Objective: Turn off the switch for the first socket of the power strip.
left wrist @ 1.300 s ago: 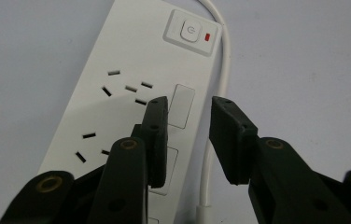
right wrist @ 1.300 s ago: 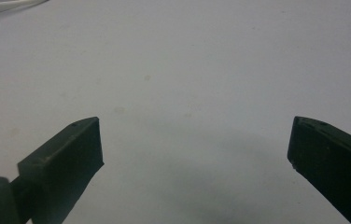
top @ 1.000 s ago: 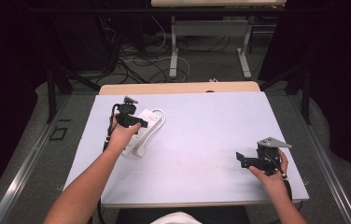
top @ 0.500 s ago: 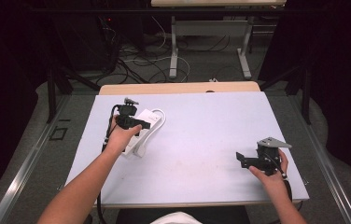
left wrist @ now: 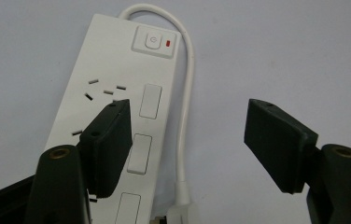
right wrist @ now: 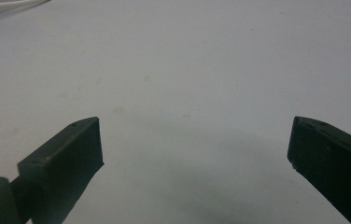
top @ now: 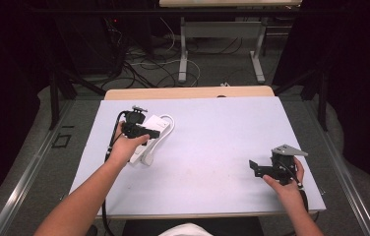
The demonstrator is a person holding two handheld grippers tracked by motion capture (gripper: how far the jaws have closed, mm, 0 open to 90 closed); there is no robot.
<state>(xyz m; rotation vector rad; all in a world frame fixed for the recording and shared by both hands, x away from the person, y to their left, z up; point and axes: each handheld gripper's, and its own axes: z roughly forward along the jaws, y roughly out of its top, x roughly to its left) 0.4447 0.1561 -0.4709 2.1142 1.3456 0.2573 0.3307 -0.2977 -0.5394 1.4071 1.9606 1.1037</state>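
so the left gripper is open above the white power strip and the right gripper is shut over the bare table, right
Not quite. The right gripper is open too: the right gripper view shows its two black jaws wide apart over the pale table top. The left gripper is indeed open above the white plastic power strip.

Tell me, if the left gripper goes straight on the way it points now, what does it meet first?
Probably the white power strip: the open left gripper looks down on it, one jaw over its sockets, the cable between the jaws.
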